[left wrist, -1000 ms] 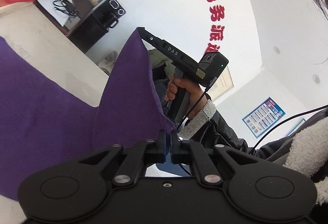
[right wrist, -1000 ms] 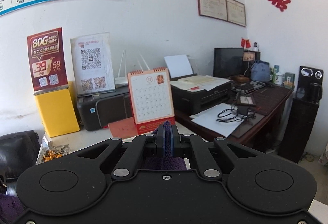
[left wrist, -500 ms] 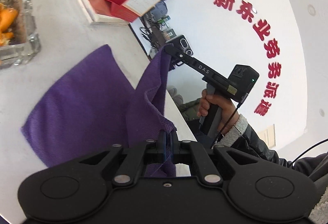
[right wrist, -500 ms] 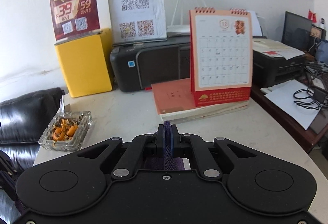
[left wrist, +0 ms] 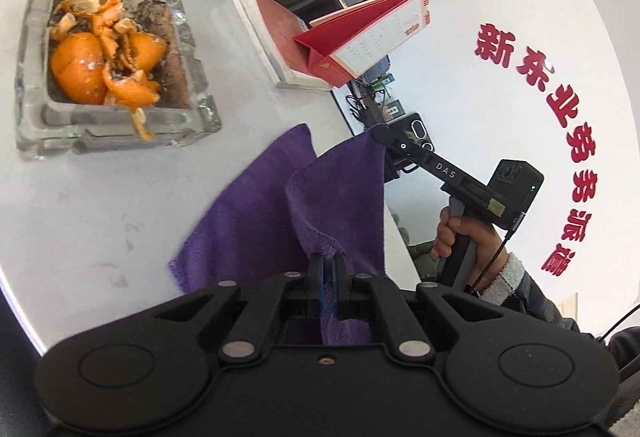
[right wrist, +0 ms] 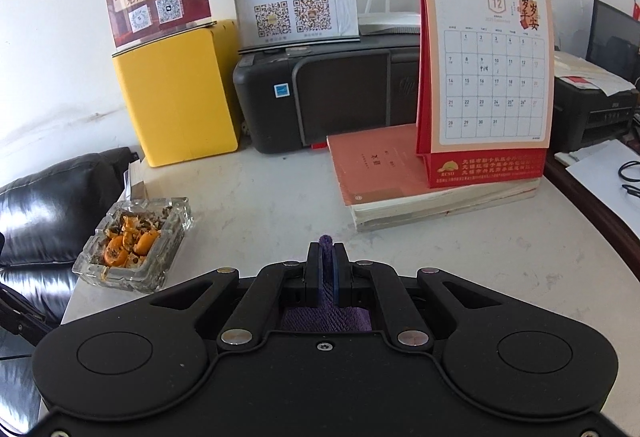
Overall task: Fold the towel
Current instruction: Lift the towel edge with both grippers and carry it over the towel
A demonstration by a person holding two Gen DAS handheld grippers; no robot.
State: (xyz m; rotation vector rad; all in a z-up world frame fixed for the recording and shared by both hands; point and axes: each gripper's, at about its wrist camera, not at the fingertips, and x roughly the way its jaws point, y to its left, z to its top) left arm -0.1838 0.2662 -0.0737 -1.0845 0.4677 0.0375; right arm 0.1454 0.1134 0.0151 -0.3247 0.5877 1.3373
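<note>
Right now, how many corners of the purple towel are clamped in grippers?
2. One corner of the towel sits in the left gripper, one in the right gripper. The remaining corners lie on the table.

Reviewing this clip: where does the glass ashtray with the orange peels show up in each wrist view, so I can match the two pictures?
Left wrist view: the glass ashtray fills the upper left, on the white table, beyond the purple towel.
Right wrist view: the ashtray sits at lower left, near the table's left edge, left of the gripper's fingers.
Shared landmark: the red desk calendar, standing on a book in both views.
</note>
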